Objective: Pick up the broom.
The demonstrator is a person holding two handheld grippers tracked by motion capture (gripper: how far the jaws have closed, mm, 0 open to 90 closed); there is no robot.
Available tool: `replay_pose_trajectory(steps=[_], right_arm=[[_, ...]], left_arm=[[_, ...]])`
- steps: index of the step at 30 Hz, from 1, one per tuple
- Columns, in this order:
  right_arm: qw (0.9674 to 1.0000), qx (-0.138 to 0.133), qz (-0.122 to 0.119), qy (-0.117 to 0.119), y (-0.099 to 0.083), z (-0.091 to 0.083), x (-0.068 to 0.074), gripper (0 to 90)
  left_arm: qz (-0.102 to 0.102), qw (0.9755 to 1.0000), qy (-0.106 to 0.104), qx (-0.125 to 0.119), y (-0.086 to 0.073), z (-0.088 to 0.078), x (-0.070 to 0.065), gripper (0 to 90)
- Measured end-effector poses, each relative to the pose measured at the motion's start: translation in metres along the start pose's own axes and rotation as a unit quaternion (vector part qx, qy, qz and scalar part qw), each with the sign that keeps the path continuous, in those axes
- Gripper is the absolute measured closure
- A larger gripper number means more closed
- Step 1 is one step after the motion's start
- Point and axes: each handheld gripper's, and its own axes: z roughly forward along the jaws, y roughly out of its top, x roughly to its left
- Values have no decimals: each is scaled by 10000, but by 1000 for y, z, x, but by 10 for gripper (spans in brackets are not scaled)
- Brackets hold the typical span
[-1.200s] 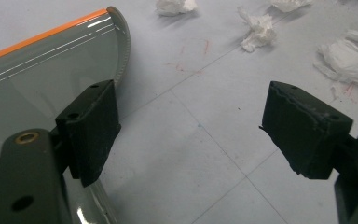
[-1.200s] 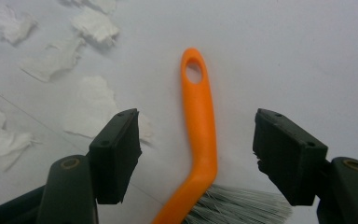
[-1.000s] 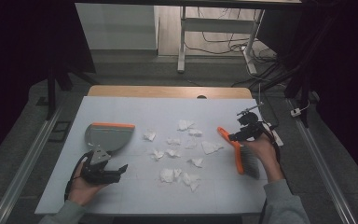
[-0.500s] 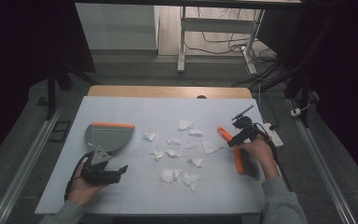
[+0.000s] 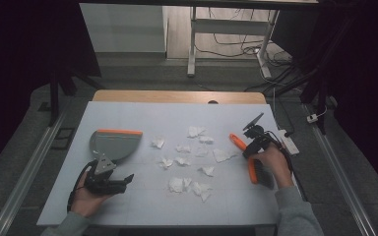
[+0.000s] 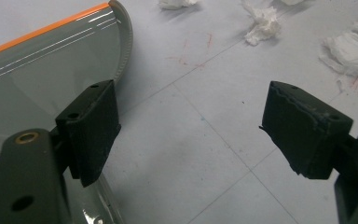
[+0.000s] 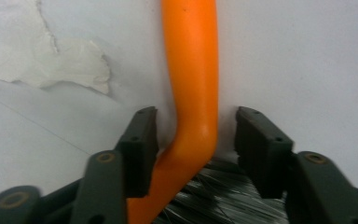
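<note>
Right of centre in the high view, right tongs (image 5: 252, 142) closing around orange brush handle (image 7: 193, 84), pads not yet touching. Left tongs (image 6: 191, 135) open beside dustpan (image 5: 114, 143). Could slip: handle sits off-centre, nearer one pad, among paper scraps (image 5: 187, 162) on tabletop (image 5: 142, 211).

High overview (perhaps tilted); gripper close-ups.

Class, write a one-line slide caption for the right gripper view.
Right gripper, jaws closing, straddles the orange plastic brush handle beside crumpled white paper.
</note>
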Motion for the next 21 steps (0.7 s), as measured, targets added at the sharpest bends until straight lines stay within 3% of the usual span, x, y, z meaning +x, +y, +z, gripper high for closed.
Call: replay_pose_trajectory(steps=[6,10,15,18,21], right_arm=[[9999,-63,101,37,-2,-1,-2,695],[9999,-91,67,11,-3,-1,0,698],[9995,-115,-211,-189,-3,-2,5,701],[9994,-148,-261,-172,-6,-4,4,702],[9991,-355,-235,-85,-12,-11,-2,704]], left_arm=[[6,10000,43,-18,0,-1,-1,198],[-14,10000,52,-49,-1,-3,0,198],[-13,10000,59,-49,-1,-4,1,199],[-23,10000,57,-64,-2,-4,1,199],[-27,10000,56,-64,-2,-4,1,199]])
